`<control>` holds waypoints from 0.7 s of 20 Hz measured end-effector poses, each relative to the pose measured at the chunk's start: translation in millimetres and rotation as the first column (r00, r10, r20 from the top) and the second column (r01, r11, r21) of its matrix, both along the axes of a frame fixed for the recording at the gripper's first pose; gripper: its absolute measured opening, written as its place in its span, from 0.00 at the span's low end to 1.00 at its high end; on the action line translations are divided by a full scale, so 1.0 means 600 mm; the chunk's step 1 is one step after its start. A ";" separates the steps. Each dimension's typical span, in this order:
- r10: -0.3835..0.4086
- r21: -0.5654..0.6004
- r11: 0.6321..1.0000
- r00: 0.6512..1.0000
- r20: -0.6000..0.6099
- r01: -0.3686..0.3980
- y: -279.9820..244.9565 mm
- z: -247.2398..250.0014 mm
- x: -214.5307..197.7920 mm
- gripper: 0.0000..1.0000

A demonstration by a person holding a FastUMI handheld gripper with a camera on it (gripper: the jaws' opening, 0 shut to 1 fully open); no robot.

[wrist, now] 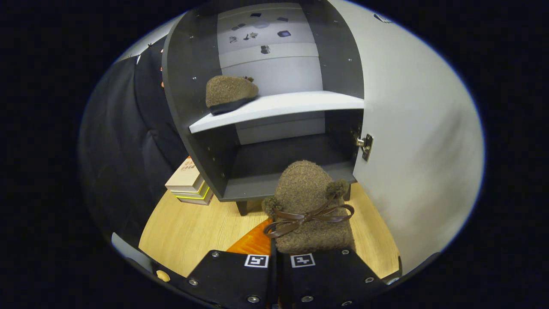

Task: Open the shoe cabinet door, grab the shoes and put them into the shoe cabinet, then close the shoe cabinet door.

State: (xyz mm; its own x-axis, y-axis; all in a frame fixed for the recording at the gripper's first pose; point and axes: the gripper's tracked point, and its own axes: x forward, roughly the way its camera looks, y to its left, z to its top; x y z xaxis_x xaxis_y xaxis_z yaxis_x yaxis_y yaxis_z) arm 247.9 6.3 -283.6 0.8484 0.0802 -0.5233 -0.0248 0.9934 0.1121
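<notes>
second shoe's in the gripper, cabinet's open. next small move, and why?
Probably carry it forward and up into the cabinet. The gripper looks shut on the brown shoe, still out over the wooden floor ahead of the open door. Its mate sits left on the shelf, with space beside it.

A staged booth: black cloth wall (124,128), open shoe cabinet (274,107), wooden floor (193,227).

shoe (311,206) heel: hidden behind jaws | small items (257,30) beyond cabinet: unidentifiable
</notes>
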 end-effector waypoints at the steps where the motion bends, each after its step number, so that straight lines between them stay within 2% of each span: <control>1: 0.006 -0.002 1.000 1.000 0.021 -0.006 0.002 0.023 0.011 0.05; 8: 0.054 -0.044 0.998 0.990 0.128 -0.049 0.006 0.181 0.116 0.05; 14: 0.076 -0.066 0.996 0.983 0.165 -0.066 0.005 0.271 0.256 0.05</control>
